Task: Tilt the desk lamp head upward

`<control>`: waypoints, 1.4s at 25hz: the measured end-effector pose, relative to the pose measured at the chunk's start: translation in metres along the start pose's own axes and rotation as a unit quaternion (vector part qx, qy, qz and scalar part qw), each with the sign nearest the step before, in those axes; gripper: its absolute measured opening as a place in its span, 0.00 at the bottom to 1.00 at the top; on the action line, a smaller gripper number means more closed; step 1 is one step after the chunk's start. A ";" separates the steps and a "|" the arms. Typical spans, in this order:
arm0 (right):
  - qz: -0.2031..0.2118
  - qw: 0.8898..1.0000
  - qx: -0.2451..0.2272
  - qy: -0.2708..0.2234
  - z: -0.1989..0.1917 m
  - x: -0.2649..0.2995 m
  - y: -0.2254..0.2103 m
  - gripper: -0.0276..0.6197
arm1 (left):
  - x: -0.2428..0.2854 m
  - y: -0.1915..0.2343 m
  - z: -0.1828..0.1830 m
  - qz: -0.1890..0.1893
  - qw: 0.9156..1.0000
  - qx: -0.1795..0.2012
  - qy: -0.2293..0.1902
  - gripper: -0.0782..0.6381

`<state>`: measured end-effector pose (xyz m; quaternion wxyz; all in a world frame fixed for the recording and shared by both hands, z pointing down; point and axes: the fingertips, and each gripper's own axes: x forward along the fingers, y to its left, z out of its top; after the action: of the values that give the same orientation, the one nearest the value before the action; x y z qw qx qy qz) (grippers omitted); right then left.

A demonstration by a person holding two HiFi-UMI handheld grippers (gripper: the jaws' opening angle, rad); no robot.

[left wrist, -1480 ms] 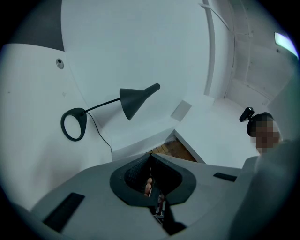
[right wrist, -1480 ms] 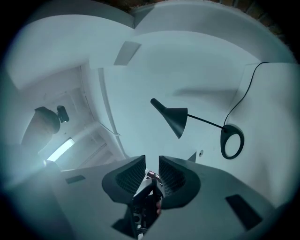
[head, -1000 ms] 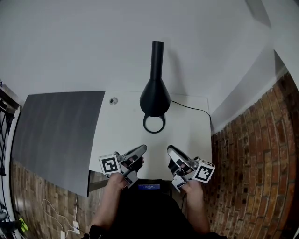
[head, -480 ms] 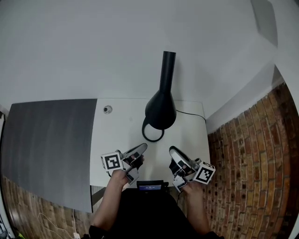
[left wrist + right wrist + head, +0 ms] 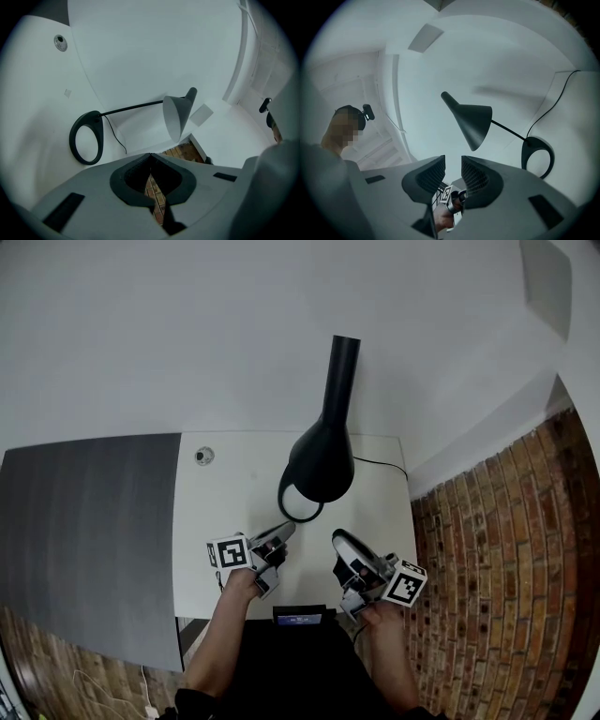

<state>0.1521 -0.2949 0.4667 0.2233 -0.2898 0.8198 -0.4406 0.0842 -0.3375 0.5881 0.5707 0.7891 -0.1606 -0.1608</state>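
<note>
Setting: plain white wall (image 5: 187,334) behind a white rectangular desk top (image 5: 234,493). Dark grey flat panel (image 5: 84,521) at 9 o'clock of the desk, red-brown brickwork (image 5: 487,577) at 3 o'clock.

Tool one, left grey two-jaw gripper (image 5: 284,531): found closed, dark pads (image 5: 133,173) meeting at the tips. Nothing between them and nothing touched. Positioned at 7 o'clock of the lamp's foot, near it but apart.

Tool two, right grey two-jaw gripper (image 5: 339,542): found partly open, with a narrow gap between ribbed pads (image 5: 472,178). Empty; only the other tool's marker cube (image 5: 230,554) seen beyond the gap. Positioned at 5 o'clock of the foot, clear of the lamp.

Task item, black metal desk lamp with cone-shaped head (image 5: 322,463): standing on the desk at 12 o'clock of both tools, toward the wall. Long axis of the head in the head view: 12 to 6 o'clock, narrow tubular end at 12, wide end at 6 and overlapping the flat black ring foot (image 5: 292,510). Mouth of the cone facing down toward the desk in both gripper views. Thin black rod (image 5: 133,108) joining head and foot. Black cable (image 5: 380,463) leaving at 3 o'clock.
</note>
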 end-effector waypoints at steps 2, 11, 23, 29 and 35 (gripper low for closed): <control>-0.001 1.000 0.003 0.006 0.005 0.007 -0.009 0.19 | 0.008 0.017 -0.002 0.018 1.000 -0.006 0.004 0.12; 0.025 0.997 0.010 0.066 0.005 0.026 -0.028 0.25 | 0.048 0.096 -0.012 0.083 0.996 -0.040 0.020 0.12; 0.029 0.994 0.002 0.108 0.000 0.040 -0.043 0.25 | 0.057 0.160 -0.026 0.151 0.984 -0.094 0.027 0.12; 0.025 0.994 0.006 0.106 0.000 0.049 -0.046 0.25 | 0.059 0.162 -0.026 0.167 0.982 -0.085 0.024 0.12; 0.023 0.995 0.003 0.095 0.005 0.060 -0.045 0.25 | 0.058 0.162 -0.027 0.165 0.983 -0.079 0.031 0.12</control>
<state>0.1244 -0.3585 0.4959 0.1551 -0.2270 0.8424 -0.4634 0.1368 -0.3881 0.7465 0.6544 0.7090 -0.2575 -0.0523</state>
